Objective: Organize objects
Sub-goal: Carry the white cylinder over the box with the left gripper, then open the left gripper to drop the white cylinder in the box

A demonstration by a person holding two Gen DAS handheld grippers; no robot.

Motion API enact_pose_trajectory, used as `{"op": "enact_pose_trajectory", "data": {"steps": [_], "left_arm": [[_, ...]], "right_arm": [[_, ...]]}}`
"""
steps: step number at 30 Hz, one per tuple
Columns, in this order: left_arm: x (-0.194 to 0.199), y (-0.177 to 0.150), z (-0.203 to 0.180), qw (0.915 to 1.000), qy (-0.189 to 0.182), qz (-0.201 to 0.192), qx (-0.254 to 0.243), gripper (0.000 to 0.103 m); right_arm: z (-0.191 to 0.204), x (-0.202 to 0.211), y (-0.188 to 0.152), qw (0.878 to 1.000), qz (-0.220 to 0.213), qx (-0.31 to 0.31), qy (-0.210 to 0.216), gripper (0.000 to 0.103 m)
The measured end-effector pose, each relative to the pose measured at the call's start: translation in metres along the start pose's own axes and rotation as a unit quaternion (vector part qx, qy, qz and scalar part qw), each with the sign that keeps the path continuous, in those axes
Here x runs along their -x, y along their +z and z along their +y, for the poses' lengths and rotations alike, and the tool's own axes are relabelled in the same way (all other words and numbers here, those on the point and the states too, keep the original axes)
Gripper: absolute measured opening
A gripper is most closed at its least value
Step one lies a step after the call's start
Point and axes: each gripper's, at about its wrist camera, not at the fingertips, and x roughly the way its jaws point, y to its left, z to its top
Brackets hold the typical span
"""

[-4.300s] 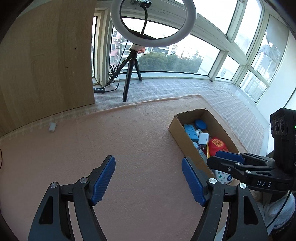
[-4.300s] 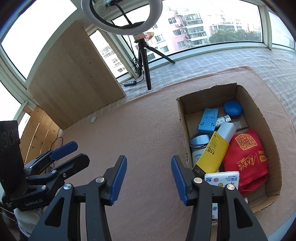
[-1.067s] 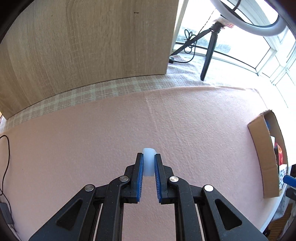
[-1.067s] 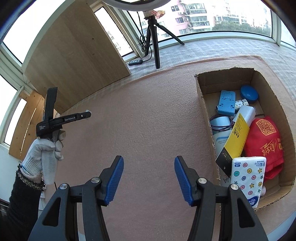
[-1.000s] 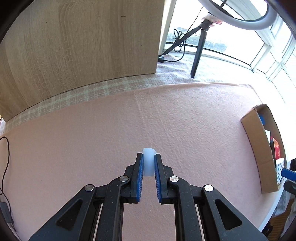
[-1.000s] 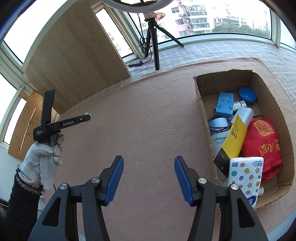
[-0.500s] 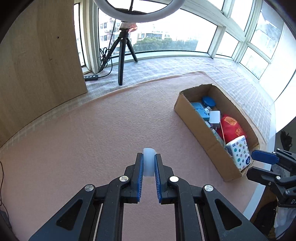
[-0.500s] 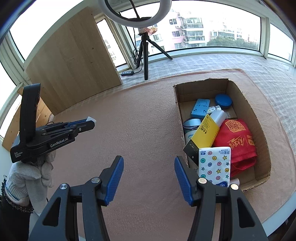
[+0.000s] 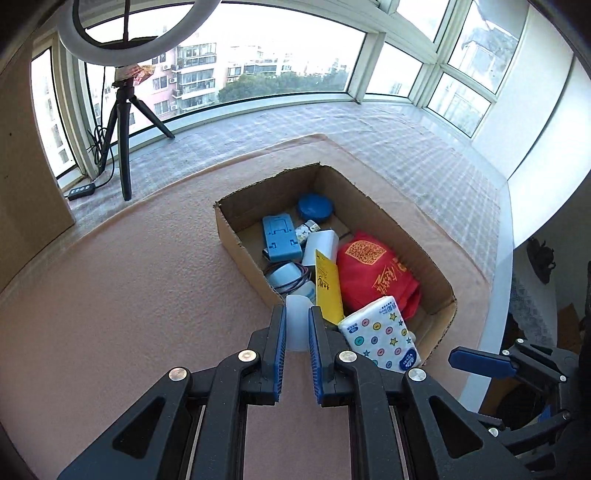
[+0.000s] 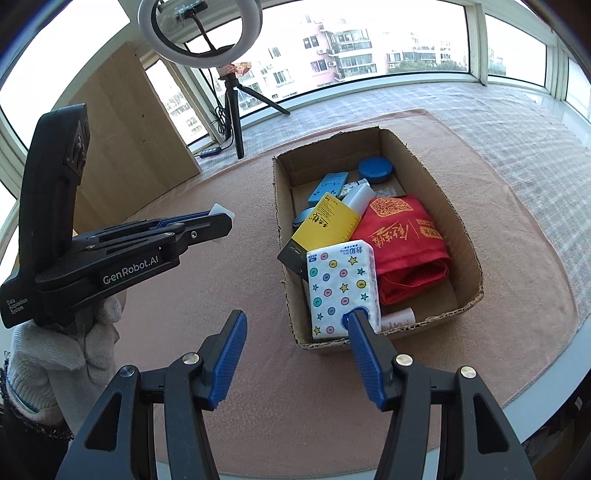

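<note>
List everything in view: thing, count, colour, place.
cardboard box: 1, brown, on the pink mat
pink mat: 1, under the box
blue round tin: 1, box's far end
blue phone stand: 1, in box
yellow carton: 1, in box
red bag: 1, in box
tissue pack: 1, white, spotted, box's near end
ring light: 1, white, on black tripod by window
white piece: 1, in left gripper
left gripper: shut on it
right gripper: open, empty
gloved hand: 1, white

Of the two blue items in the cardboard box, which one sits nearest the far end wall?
The round blue lid-like disc; it lies by the far wall of the cardboard box, while the flat light-blue rectangular stand lies nearer.
</note>
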Motion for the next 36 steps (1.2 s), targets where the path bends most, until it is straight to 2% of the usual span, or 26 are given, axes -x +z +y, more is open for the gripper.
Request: {"op": "enact_pose_trajectory", "data": {"steps": [12,23,25,26,27,29,36], "left_arm": [[-0.027,0.035,-0.042,0.9994,-0.016,0.006,-0.029,0.014],[-0.040,0.049,-0.058,0.9988,-0.019,0.006,-0.045,0.017],[-0.040,0.051,-0.060,0.9987,-0.022,0.004,-0.047,0.020],[-0.039,0.052,-0.060,0.9987,-0.022,0.001,-0.046,0.027],[-0.038,0.052,-0.059,0.9988,-0.020,-0.001,-0.044,0.039],[-0.035,0.054,-0.058,0.9991,-0.022,-0.005,-0.037,0.056],[-0.026,0.052,-0.050,0.9992,-0.016,-0.010,-0.034,0.058]], "right_arm": [[-0.026,0.005,-0.001,1.000,-0.002,-0.014,-0.008,0.053],[-0.033,0.004,0.002,1.000,-0.001,-0.016,-0.011,0.053],[-0.035,0.004,0.002,1.000,-0.001,-0.017,-0.013,0.053],[-0.035,0.004,0.002,1.000,-0.001,-0.018,-0.012,0.053],[-0.036,0.004,0.003,1.000,0.000,-0.019,-0.012,0.053],[-0.037,0.004,0.003,1.000,0.000,-0.019,-0.013,0.053],[-0.036,0.004,0.004,1.000,0.001,-0.018,-0.012,0.053]]}}
